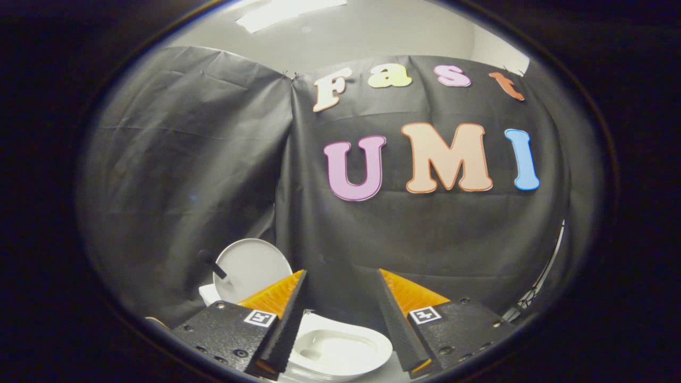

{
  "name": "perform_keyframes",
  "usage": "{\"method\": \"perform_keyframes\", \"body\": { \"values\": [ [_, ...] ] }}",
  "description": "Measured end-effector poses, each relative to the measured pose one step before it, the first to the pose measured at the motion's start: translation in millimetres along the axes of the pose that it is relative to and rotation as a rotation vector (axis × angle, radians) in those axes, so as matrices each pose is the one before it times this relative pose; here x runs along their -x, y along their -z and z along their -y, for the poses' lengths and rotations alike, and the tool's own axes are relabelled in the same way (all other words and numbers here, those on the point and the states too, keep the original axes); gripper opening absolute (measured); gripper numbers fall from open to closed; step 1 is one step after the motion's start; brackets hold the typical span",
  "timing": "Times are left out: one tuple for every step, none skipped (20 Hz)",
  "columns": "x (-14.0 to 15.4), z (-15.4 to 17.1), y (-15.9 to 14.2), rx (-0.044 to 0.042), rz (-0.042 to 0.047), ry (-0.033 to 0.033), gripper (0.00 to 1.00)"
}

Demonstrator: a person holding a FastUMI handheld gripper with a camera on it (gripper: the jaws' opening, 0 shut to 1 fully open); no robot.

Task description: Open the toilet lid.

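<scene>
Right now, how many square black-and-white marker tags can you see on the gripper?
2. One tag sits on the left finger, one tag on the right finger. The jaws are open, with the toilet bowl between them and the raised lid beyond. Others may be hidden.

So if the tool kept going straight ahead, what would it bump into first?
Probably the black cloth wall. The tool is open, holding nothing, and points at the wall above the toilet bowl, which sits low between the fingers. The raised lid stands off beyond one finger. Depth is hard to judge here.
</scene>
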State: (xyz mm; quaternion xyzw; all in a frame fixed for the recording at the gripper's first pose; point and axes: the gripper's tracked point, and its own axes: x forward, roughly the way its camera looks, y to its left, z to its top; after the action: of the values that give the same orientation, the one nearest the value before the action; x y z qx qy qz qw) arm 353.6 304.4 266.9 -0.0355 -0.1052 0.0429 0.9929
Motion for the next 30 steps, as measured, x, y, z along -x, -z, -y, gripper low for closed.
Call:
{"method": "perform_keyframes", "body": {
  "values": [
    [2.21,3.32,-1.61,0.00441,0.01195,-0.01130,0.81],
    [1.28,5.26,-2.58,0.01088,0.01157,-0.01225,0.83],
    [-1.20,4.77,-2.18,0.01219,0.01143,-0.00437,0.86],
    [-2.13,5.38,-2.36,0.01006,0.01199,0.00417,0.89],
    [-0.98,2.06,-2.43,0.00714,0.01361,-0.00197,0.92],
    [1.65,1.09,1.28,0.00255,0.02026,-0.01092,0.95],
    [0.95,0.88,0.97,-0.00090,0.02349,-0.01904,0.96],
    [-0.17,-0.42,1.19,-0.00763,0.01386,-0.01642,0.96],
    [-0.03,0.70,2.52,-0.00996,0.00367,-0.00493,0.96],
    [2.68,0.58,4.17,-0.01007,-0.00635,-0.00082,0.96],
    [2.23,0.66,4.73,-0.00784,-0.00957,0.00242,0.96],
    [3.74,1.44,4.28,-0.00589,-0.01400,0.00073,0.96],
    [2.48,0.54,5.68,-0.01003,-0.02535,0.00131,0.96],
    [1.13,2.03,6.93,-0.01629,-0.03127,0.00419,0.96],
    [4.18,0.93,6.75,-0.01558,-0.02488,0.00749,0.96],
    [7.80,1.46,5.64,-0.01210,-0.01802,0.01188,0.96],
    [4.17,1.20,2.30,-0.01120,-0.01294,0.01192,0.96],
    [1.59,1.17,4.47,-0.00729,-0.01810,0.00935,0.96],
    [2.14,0.54,3.43,-0.00212,-0.01454,0.00485,0.96],
    [3.36,2.97,5.95,0.00671,-0.01600,0.01089,0.96],
    [3.05,4.40,2.52,0.01013,-0.00891,0.01408,0.96],
    [1.45,4.02,1.58,0.00474,-0.00078,0.00945,0.96],
    [1.39,2.41,1.32,-0.00281,-0.00475,0.00792,0.96],
    [0.84,0.62,3.50,-0.00686,-0.00785,0.00744,0.96],
    [2.27,-0.50,1.09,-0.00388,-0.00241,0.00371,0.96],
    [1.99,2.41,1.02,0.00174,0.00070,0.01010,0.97],
    [0.90,3.10,0.59,0.00146,0.00081,0.01029,0.96],
    [-0.85,3.01,1.67,-0.00419,-0.00357,0.01242,0.96],
    [0.56,1.88,0.38,-0.01241,-0.00359,0.00917,0.96],
    [2.19,-0.27,2.09,-0.01456,-0.00445,0.00753,0.97]
  ]
}}
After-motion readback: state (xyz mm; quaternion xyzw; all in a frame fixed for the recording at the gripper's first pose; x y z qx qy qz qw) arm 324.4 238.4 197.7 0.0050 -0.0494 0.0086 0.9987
